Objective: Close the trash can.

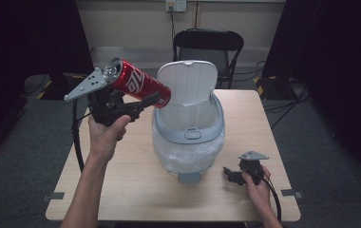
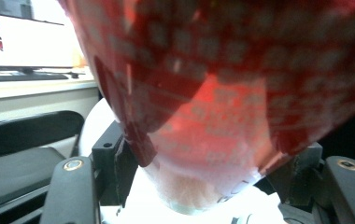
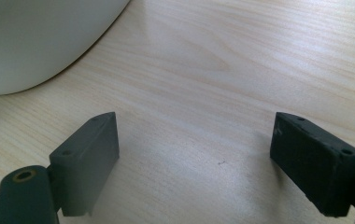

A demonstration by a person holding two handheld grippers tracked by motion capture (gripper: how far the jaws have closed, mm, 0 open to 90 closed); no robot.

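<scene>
The red can carries large white lettering along its side, too blurred and too steeply angled to read as a name; in the left gripper view its red skin shows rows of small pale print that cannot be read either. The surface is a pale wood-grain top with rounded corners, standing on grey carpet; a black folding chair sits behind it, against a light wall with a socket plate, and dark curtains hang at both sides. In the middle of the surface stands a white bin with a grey rim, its lid raised upright at the back and a clear liner bulging below the rim. The left tool grips the can across its body, held up in the air left of the bin's opening. The can's long axis is tilted, its silver top end up and to the left, its base lower and toward the raised lid. The right tool rests low on the surface right of the bin, its jaws standing wide apart over bare wood.
</scene>
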